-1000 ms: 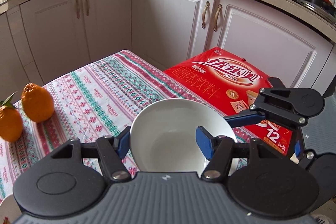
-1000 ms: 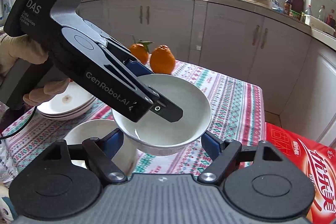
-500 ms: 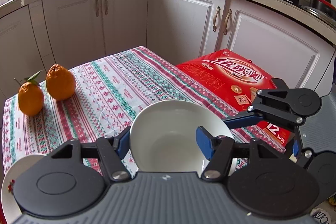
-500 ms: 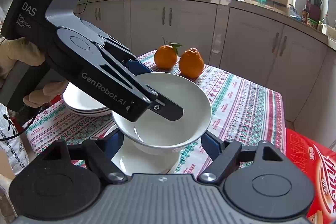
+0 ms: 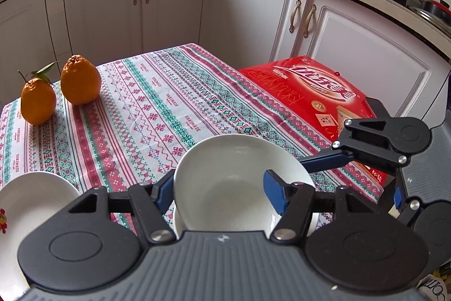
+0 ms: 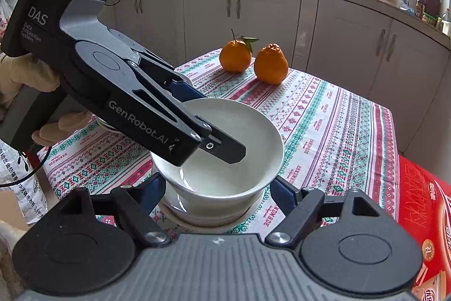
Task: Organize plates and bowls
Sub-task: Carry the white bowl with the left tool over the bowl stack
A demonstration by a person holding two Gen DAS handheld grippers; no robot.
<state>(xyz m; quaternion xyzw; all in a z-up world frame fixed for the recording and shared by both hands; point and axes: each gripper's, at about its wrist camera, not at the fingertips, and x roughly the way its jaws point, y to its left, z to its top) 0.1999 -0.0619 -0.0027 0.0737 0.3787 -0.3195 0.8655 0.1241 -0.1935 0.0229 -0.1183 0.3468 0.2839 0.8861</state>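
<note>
1. Gripping the white bowl (image 5: 234, 177): left tool (image 5: 218, 189) is clamped on its near wall, one blue pad outside the rim, the other inside the bowl.
2. Same bowl in the right wrist view (image 6: 225, 148); the left tool (image 6: 197, 137) comes in from the left, its black finger lying inside the bowl; a gloved hand (image 6: 25, 75) holds that tool's grip.
3. Held bowl sits in or just above a second white bowl (image 6: 203, 212) on the worktop (image 6: 324, 126); cannot tell if the two touch.
4. Right tool (image 6: 218, 193) straddles the bowl pair, pads either side at a middling gap; contact with the bowls not clear, so cannot tell if it grips.
5. Right tool also seen from the left wrist camera (image 5: 363, 148), off to the right of the bowl, one blue finger near its rim.
6. White plate (image 5: 31, 205) with a small red print at the worktop's near-left corner; stack partly hidden in the other view.
7. Two oranges (image 5: 60, 89) at the far-left of the striped cloth, side by side; red carton (image 5: 310, 92) beyond the worktop's right edge.
</note>
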